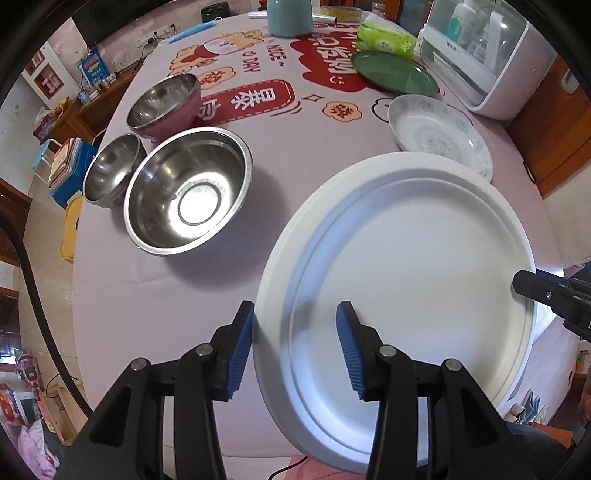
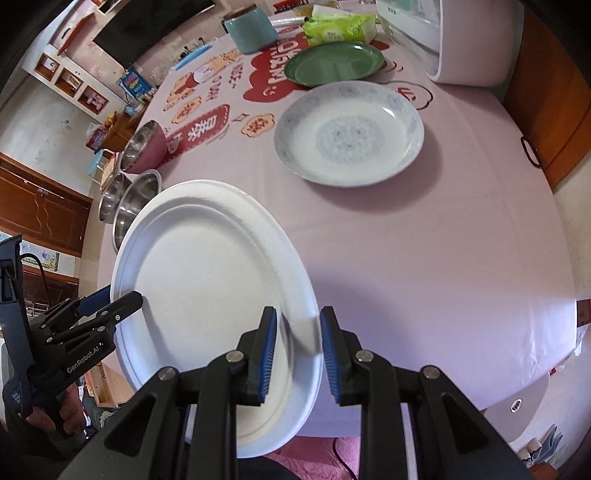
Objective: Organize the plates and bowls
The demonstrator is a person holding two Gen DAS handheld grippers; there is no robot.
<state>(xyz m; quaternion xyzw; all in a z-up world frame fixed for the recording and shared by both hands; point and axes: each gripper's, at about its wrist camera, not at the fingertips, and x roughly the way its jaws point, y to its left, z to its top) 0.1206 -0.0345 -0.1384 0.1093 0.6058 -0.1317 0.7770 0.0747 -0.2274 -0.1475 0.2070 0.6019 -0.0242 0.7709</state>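
A large white plate [image 1: 413, 280] is lifted above the table's near edge; it also shows in the right wrist view [image 2: 207, 280]. My left gripper [image 1: 295, 347] straddles its left rim, jaws apart. My right gripper [image 2: 298, 350] straddles its right rim, jaws apart, and its tip shows in the left view [image 1: 532, 284]. Beyond lie a blue-patterned white plate [image 2: 349, 133] and a green plate [image 2: 334, 64]. Three steel bowls stand at left: a large one [image 1: 188, 190], a small one [image 1: 110, 170] and a pink-sided one [image 1: 164, 101].
A teal pot [image 2: 251, 31], a green tissue pack [image 2: 340, 26] and a white appliance [image 1: 480, 55] stand at the table's far end. The pink printed tablecloth [image 2: 424, 251] covers the table. Wooden cabinets flank both sides.
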